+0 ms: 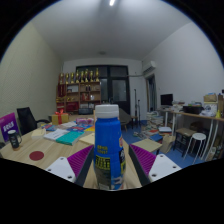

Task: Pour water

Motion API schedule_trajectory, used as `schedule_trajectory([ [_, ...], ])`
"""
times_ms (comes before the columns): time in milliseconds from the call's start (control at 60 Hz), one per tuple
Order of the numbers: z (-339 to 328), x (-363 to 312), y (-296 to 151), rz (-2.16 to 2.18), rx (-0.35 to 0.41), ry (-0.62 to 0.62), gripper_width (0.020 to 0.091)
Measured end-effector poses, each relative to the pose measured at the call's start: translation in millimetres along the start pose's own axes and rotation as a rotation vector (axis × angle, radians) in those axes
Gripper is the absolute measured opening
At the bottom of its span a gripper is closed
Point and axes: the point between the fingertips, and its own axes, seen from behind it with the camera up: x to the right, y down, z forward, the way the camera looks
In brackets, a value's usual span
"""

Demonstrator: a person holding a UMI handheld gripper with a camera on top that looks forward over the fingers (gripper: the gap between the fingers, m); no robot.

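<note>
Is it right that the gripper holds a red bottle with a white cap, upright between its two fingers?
Not quite. The bottle is blue, not red, as the gripper view shows. It has a white cap and stands upright between the two fingers of the gripper, whose pads press on it.

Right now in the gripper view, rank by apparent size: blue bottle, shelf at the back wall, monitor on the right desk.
1. blue bottle, between the fingers of the hand-held gripper; it looks largest because it is nearest.
2. shelf
3. monitor
The last two stand far off, so only their apparent sizes are ranked.
</note>
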Motion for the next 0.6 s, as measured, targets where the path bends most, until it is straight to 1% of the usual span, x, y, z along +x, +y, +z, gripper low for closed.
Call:
schedule_trajectory([
  [50,5,2,1,0.012,-0.005,-0.012,0.0757],
  [100,13,-7,3,0.027,-0.007,-0.024,0.0575],
  [150,13,-2,0,0.033,0.007,-0.003,0.0574],
  [183,13,-4,1,0.025,0.011,0.007,0.0561],
  [300,14,-5,3,-0.01,0.027,0.025,0.0557],
  [400,14,-4,4,-0.01,-0.002,0.015,0.056],
  [483,17,-8,4,-0.011,-0.024,0.02,0.0491],
  [500,17,-8,4,-0.013,-0.03,0.024,0.0488],
  [517,17,-9,5,-0.019,-0.036,0.029,0.0464],
  [533,17,-10,4,-0.027,-0.039,0.034,0.0454],
  [550,17,-12,2,-0.038,-0.039,0.037,0.0462],
  [567,17,-15,-1,-0.052,-0.038,0.039,0.0433],
  [600,16,-23,-12,-0.083,-0.026,0.039,0.0434],
])
